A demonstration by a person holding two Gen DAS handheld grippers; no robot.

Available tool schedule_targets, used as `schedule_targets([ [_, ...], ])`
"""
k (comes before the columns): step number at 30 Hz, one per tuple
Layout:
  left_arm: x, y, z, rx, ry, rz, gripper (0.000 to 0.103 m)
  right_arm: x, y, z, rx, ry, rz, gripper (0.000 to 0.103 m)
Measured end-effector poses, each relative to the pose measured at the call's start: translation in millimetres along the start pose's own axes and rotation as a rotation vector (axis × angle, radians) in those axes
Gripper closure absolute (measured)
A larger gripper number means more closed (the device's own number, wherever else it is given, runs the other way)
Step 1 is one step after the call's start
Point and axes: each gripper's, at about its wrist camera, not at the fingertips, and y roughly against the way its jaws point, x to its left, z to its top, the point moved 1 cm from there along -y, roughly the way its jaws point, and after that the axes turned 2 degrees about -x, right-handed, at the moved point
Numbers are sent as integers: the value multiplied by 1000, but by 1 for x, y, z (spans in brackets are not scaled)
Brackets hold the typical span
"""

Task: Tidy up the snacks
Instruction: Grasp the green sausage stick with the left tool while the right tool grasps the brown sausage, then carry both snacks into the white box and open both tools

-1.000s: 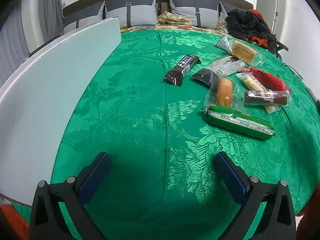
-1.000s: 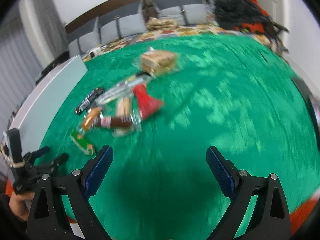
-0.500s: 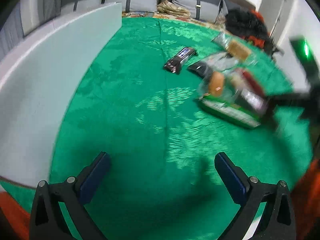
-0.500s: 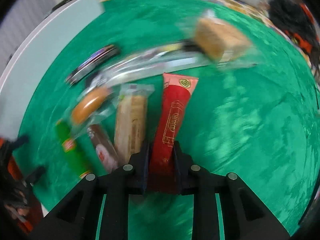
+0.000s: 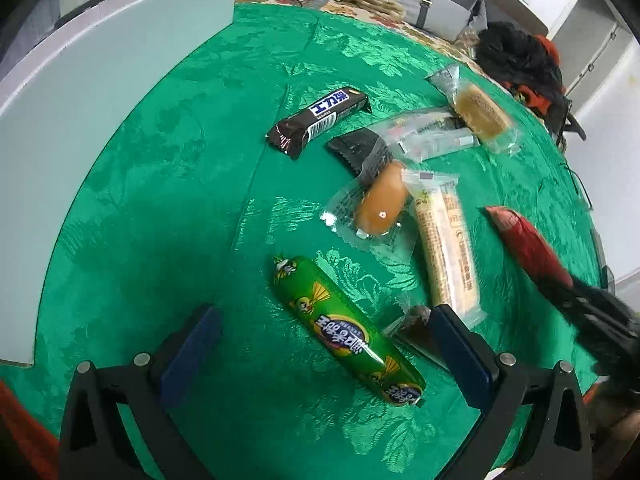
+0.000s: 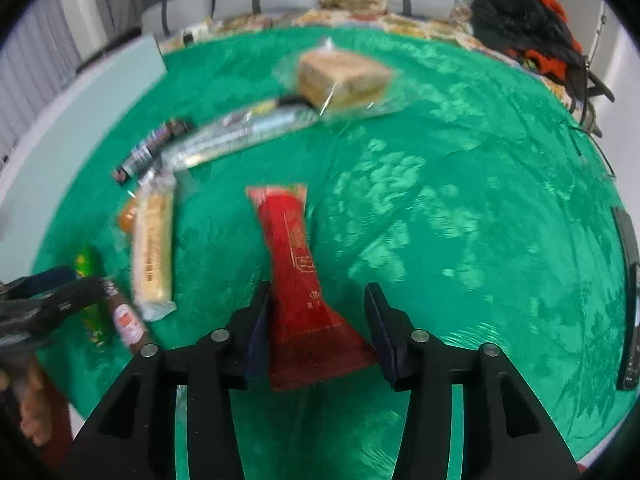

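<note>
Several wrapped snacks lie on the green tablecloth (image 5: 168, 208). In the left wrist view my left gripper (image 5: 324, 348) is open, its fingers on either side of a green sausage (image 5: 344, 332). A brown sausage (image 5: 412, 328) is partly hidden behind the right finger. Beyond lie a long biscuit pack (image 5: 444, 248), a bun (image 5: 380, 200), a dark chocolate bar (image 5: 320, 116) and a cake (image 5: 480, 112). My right gripper (image 6: 320, 320) is opening around the red packet (image 6: 296, 264), which lies lengthwise between its jaws, and the right pad stands off it. The packet (image 5: 528, 248) sits right of the pile.
A white board (image 5: 100, 100) stands along the table's left side. A sofa with grey cushions (image 5: 420, 4) and a heap of black and orange clothes (image 5: 516, 56) are behind the table. A dark flat object (image 6: 628, 280) lies at the right table edge.
My right gripper dropped onto the pile, shut on the red packet, drew it out to the right, and its jaws have since widened. My left gripper moved over the green sausage.
</note>
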Motion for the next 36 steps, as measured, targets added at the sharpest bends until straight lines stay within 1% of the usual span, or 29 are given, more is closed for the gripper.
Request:
schedule_targets([
  [1,2,0,-1,-1,-12,13,0,-2,6,-2,-14,8,4,49],
  [2,6,1,-3,4,-32,54,0,-5,11,-5,-25,18,13,47],
  [3,10,1,-4,1,-46,60,0,-8,16,-9,-32,26,25,47],
  [4,16,3,-4,-5,-50,46,0,-11,18,-10,-30,30,34,47],
  [7,36,11,-7,7,-17,37,0,-7,19,-17,-17,27,47,47],
  [9,39,14,-7,10,-16,45,0,1,19,-16,-16,24,71,47],
  [10,38,16,-8,12,-24,49,1,8,26,-18,-22,35,94,47],
  [12,33,16,-8,13,-43,38,10,27,34,-19,-39,97,153,46],
  [14,24,14,-7,23,-48,-11,30,48,35,-20,-18,176,219,46],
  [15,18,13,-7,29,-54,-14,33,59,32,-20,8,215,255,46],
  [17,1,9,-8,35,-124,23,48,74,22,-19,49,248,305,46],
  [18,-7,8,-10,30,-173,29,55,81,15,-17,70,267,320,46],
  [19,-11,8,-11,24,-201,24,76,87,9,-16,90,285,324,46],
  [20,-14,7,-12,24,-229,35,81,95,0,-14,121,310,327,50],
  [21,-13,8,-12,25,-235,30,81,102,-8,-12,148,332,335,62],
  [22,-10,8,-11,30,-226,17,81,109,-14,-10,171,354,337,65],
  [24,0,12,-10,35,-202,-7,81,119,-23,-6,195,387,326,76],
  [25,5,14,-8,30,-196,-12,81,124,-27,-5,209,400,322,78],
  [26,9,17,-7,23,-191,-14,81,128,-28,-2,205,410,318,83],
  [29,20,28,-3,-4,-171,-26,81,129,-26,4,233,392,305,83],
  [31,28,29,-2,-8,-164,-25,81,130,-25,5,247,413,283,82],
  [33,32,24,-1,-1,-155,-21,81,137,-28,2,266,469,243,75],
  [35,34,20,-1,3,-143,-26,81,146,-25,-1,255,488,236,70],
  [36,34,19,-1,2,-140,-31,81,147,-26,1,255,478,233,76],
])
